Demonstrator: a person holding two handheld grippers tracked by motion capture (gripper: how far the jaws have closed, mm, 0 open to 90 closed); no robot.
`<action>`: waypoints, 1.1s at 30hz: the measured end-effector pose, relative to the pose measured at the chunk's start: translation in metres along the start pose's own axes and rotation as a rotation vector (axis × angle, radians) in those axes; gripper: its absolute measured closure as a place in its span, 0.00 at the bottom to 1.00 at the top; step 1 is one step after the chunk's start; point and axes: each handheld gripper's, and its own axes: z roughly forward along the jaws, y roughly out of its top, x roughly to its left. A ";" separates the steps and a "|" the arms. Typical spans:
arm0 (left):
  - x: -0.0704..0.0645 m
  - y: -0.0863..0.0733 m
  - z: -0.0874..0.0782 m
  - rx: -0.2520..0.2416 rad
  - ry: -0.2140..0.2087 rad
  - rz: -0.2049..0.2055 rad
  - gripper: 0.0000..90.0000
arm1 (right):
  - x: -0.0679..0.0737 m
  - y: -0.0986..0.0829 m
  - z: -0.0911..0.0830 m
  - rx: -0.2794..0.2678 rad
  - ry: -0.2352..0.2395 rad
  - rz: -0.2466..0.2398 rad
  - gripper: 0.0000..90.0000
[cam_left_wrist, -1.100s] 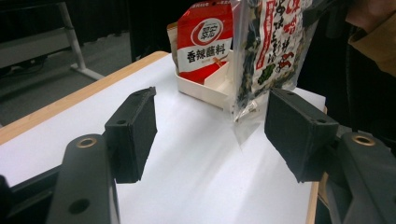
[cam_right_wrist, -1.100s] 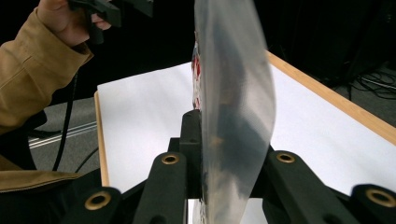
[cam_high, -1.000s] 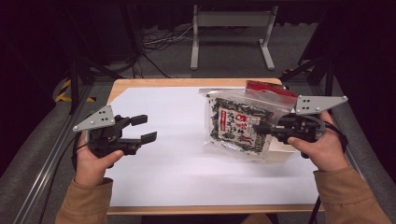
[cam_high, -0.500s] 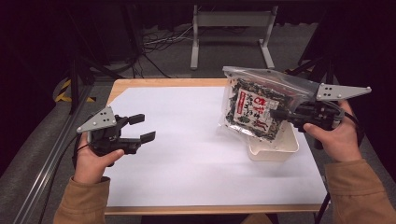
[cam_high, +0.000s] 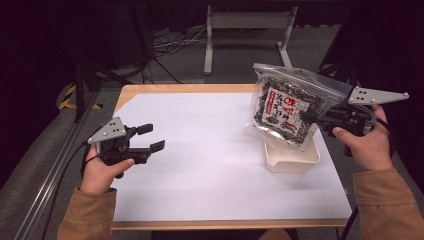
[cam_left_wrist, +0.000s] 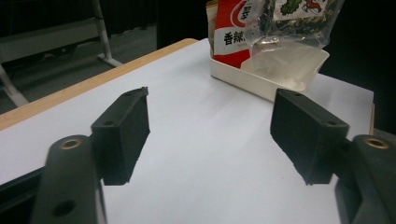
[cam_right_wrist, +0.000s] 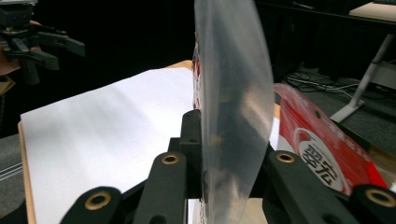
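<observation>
We are holding the snack bag (cam_high: 290, 107) up over the white tray (cam_high: 292, 155), right gripper (cam_high: 306, 116) clamped on its edge. Left gripper (cam_high: 152, 137) is hovering empty, jaws apart, well away. We are judging it best to keep the pinch firm and lift the bag clear of the red packet (cam_right_wrist: 322, 144) below.

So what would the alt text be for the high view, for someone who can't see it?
The right gripper holds a clear snack bag lifted above a white tray on a white-covered table. The left gripper hovers open at the table's left, holding nothing.
</observation>
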 end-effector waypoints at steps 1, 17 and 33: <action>0.001 -0.001 0.000 -0.006 -0.004 -0.008 0.28 | -0.002 -0.001 -0.001 -0.001 -0.009 0.001 0.84; 0.004 -0.007 0.001 0.009 -0.004 -0.002 0.26 | -0.015 -0.019 -0.006 0.029 -0.101 0.032 0.84; 0.007 -0.010 0.003 0.027 0.008 -0.008 0.26 | -0.022 -0.041 -0.006 0.053 -0.157 0.049 0.84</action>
